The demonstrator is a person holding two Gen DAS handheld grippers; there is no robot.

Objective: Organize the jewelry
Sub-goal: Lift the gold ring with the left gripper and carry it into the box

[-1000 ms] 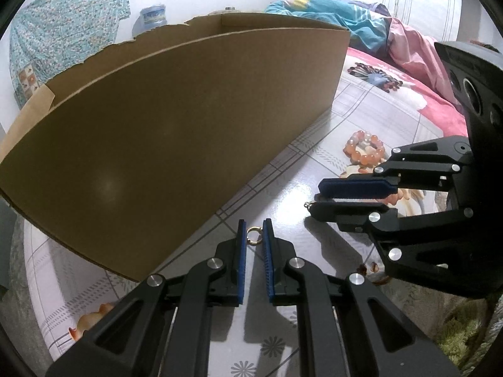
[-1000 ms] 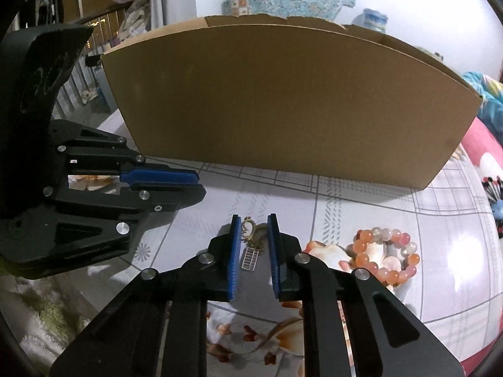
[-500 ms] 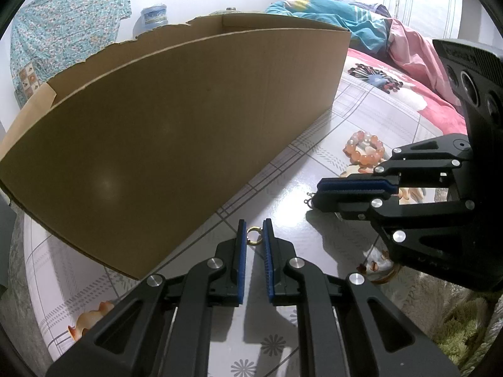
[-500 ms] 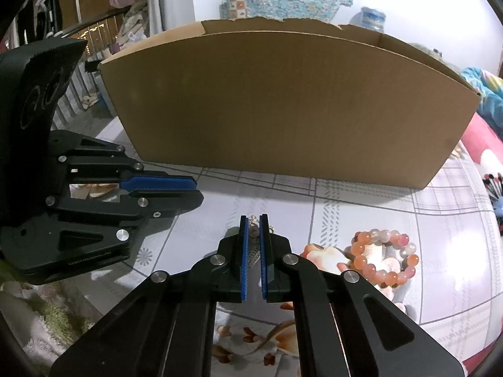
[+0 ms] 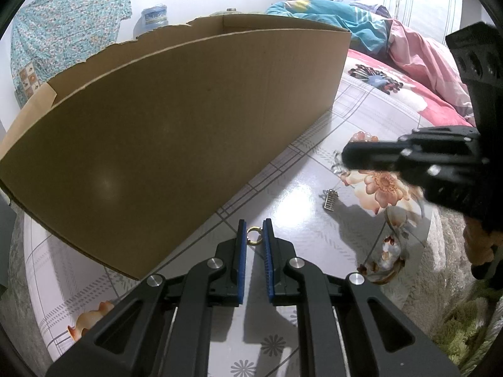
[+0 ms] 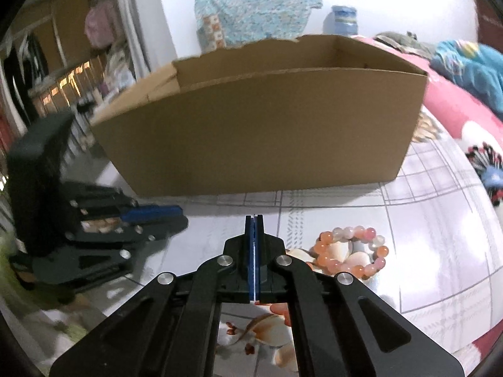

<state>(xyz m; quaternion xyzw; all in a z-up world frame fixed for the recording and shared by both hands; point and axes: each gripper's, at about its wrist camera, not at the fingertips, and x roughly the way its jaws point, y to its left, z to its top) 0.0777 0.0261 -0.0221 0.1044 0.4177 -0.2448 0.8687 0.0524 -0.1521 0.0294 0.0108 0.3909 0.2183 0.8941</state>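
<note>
**A:** What is the setting?

**B:** A bedroom. A glossy surface (image 6: 424, 251), covered in a sheet printed with grey grid lines and flowers, carries an open cardboard box (image 6: 261, 132) with a ragged top edge. Behind the box, a teal patterned cloth (image 6: 254, 6) hangs on a white wall, with a blue water bottle (image 6: 344, 20) beside it. To the right there is a bed (image 5: 418, 72) with pink and teal blankets bunched on it. A shaggy green and cream textile (image 5: 456, 314) lies at the near edge of the surface.

**A:** Where is the jewelry?

**B:** A small gold ring (image 5: 254, 236) lies on the surface just in front of the box. A peach and orange bead bracelet (image 6: 350, 253) lies further right, apart from the box. A small silver charm (image 5: 329, 199) lies loose between the two.

**A:** And the tools?

**B:** The left hand-held gripper (image 5: 253, 224) is clenched on the gold ring, which sits between its blue pads at the tips. The right hand-held gripper (image 6: 254, 220) has its pads pressed flat together. Nothing shows between them in its own view. It hangs above the surface near the bracelet.
</note>
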